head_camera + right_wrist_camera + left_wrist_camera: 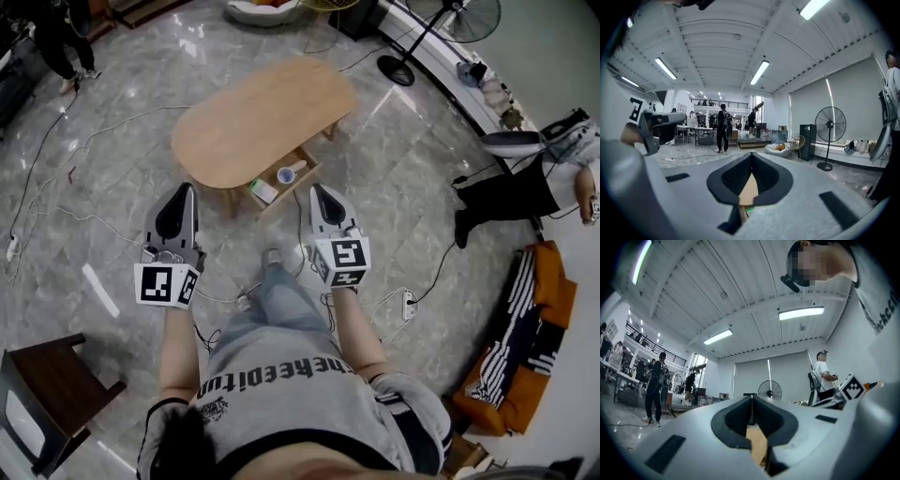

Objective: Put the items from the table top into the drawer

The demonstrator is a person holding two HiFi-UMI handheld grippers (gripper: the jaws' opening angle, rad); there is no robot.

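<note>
- An oval counter (253,117) of pale, smooth wood with rounded ends stands on a glossy grey marble floor (112,84). Open floor shows along its near edge and at both ends.
- A shallow wooden drawer (302,185) stands pulled out from the counter's near long edge, toward the person.
- The items lie inside the drawer: a round white cup (286,175) with a blue inside, and a flat white-and-green box (264,191) at the left end.
- The left tool (184,190) has a grey moulded shell and black ribbed pads. Its jaws are closed tip to tip with nothing between them. In the head view it is held over open floor just short of the counter's near left end.
- The right tool (317,190) is of the same make, and its jaws also meet with nothing held. In the head view its tip sits just beside the drawer's right corner.
- Each tool carries a cube of black-and-white square markers near the hand.
- In both gripper views, tan wood shows through the narrow slot behind the closed tips. A sliver of green shows low in the right tool's slot.
- Thin cables (56,211) trail over the floor left of the counter, and a white power strip (409,303) lies by the person's right side.
- A dark wooden chair (52,394) stands at the lower left, well apart from the counter.
- A black pedestal fan (441,23) stands beyond the counter's far right end.
- Orange and striped cushions (525,347) are heaped at the right edge.
</note>
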